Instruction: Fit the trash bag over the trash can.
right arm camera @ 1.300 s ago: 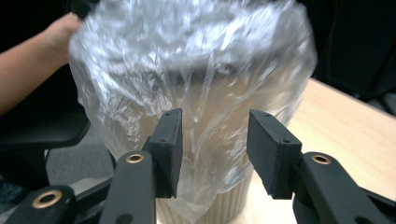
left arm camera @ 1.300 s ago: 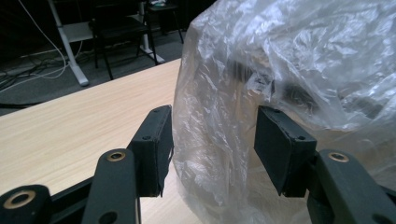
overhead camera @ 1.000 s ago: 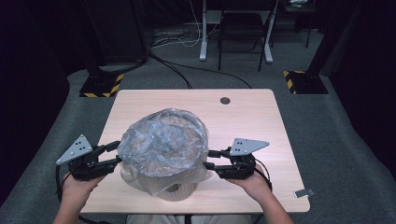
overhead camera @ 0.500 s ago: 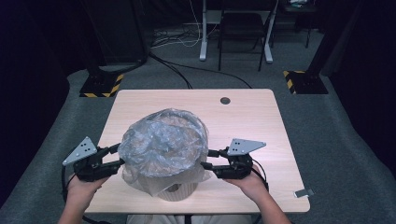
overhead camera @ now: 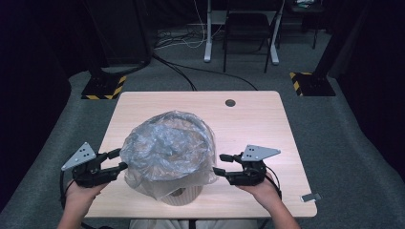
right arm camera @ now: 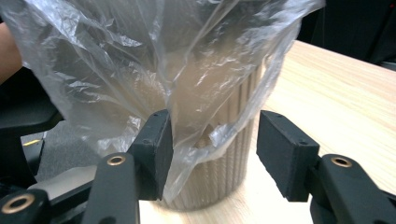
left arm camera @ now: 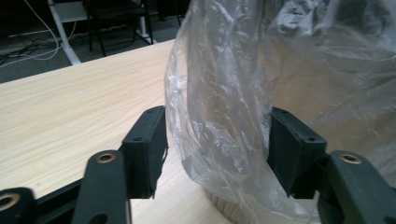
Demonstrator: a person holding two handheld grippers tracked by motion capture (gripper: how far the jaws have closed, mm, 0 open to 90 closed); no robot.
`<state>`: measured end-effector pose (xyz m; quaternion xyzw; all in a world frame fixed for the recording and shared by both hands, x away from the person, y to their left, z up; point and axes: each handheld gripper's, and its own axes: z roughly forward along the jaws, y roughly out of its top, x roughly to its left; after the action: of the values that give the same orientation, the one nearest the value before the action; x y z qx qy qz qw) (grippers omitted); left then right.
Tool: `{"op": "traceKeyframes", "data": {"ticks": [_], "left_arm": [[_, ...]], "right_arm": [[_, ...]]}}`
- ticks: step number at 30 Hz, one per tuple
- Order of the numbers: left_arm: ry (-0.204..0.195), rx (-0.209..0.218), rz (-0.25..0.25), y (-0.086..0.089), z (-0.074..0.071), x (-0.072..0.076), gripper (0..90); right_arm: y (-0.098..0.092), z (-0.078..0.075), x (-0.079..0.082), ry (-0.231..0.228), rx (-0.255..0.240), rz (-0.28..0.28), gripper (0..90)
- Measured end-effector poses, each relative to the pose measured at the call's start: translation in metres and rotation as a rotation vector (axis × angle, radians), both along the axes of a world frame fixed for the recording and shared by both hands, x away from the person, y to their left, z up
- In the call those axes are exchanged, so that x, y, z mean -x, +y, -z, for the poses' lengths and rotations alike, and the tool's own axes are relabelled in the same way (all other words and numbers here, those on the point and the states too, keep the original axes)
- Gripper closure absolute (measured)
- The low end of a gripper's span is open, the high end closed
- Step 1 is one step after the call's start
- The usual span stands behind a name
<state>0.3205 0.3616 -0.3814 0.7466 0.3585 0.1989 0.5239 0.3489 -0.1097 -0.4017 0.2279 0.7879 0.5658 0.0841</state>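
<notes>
While both hands hold low at the near edge of the table [overhead camera: 267, 114], the bin [overhead camera: 184, 194] stands between the two grippers, draped in a clear bag [overhead camera: 167, 148] that balloons over its top and hangs down its ribbed beige sides. Left gripper [overhead camera: 117, 161]: jaws spread wide, pointing inward at the bag's left flank; in the left gripper view a loose fold of the bag [left arm camera: 224, 121] hangs down right between the two pads, brushing or nearly brushing the far pad, with a clear gap to the other one. Not pinched. Right gripper [overhead camera: 220, 164]: jaws also spread wide, tips just beside the bag's lower right edge; in the right gripper view the bag's [right arm camera: 154, 70] hem drops against the inner face of one pad, the ribbed wall of the bin [right arm camera: 224, 158] sits just ahead between the pads, and the other pad stands free over bare tabletop. Whether film touches that first pad or only overlaps it, I cannot tell. Ahead of both grippers, well past the bin, a small dark hole [overhead camera: 230, 102] marks the far side of the table.
</notes>
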Motion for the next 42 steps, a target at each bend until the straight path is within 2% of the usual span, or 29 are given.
{"op": "traceKeyframes", "data": {"ticks": [4,12,17,20,25,31,34,42], "left_arm": [[-0.018,0.035,-0.015,0.008,-0.007,0.005,35.5],[-0.059,0.053,-0.016,0.017,-0.028,0.014,32.8],[-0.053,0.077,0.031,0.017,-0.033,0.016,30.8],[-0.052,0.061,0.064,0.011,-0.034,0.019,30.6],[-0.067,0.049,0.073,0.007,-0.042,0.021,30.4],[-0.099,0.039,0.069,0.008,-0.061,0.024,30.2],[-0.109,0.033,0.073,0.008,-0.069,0.024,30.2],[-0.109,0.044,0.051,0.016,-0.073,0.026,29.9]], "right_arm": [[-0.01,-0.004,0.004,-0.019,-0.01,0.02,44.6],[-0.024,-0.018,0.009,-0.045,-0.063,0.036,42.6],[-0.024,-0.024,0.014,-0.047,-0.074,-0.005,38.9],[-0.019,-0.028,0.018,-0.057,-0.061,-0.042,36.2],[-0.015,-0.038,0.022,-0.08,-0.06,-0.062,34.0],[-0.021,-0.062,0.025,-0.131,-0.088,-0.053,37.2],[-0.019,-0.072,0.024,-0.157,-0.083,-0.04,42.3],[-0.003,-0.078,0.015,-0.175,-0.071,-0.036,49.3]]}}
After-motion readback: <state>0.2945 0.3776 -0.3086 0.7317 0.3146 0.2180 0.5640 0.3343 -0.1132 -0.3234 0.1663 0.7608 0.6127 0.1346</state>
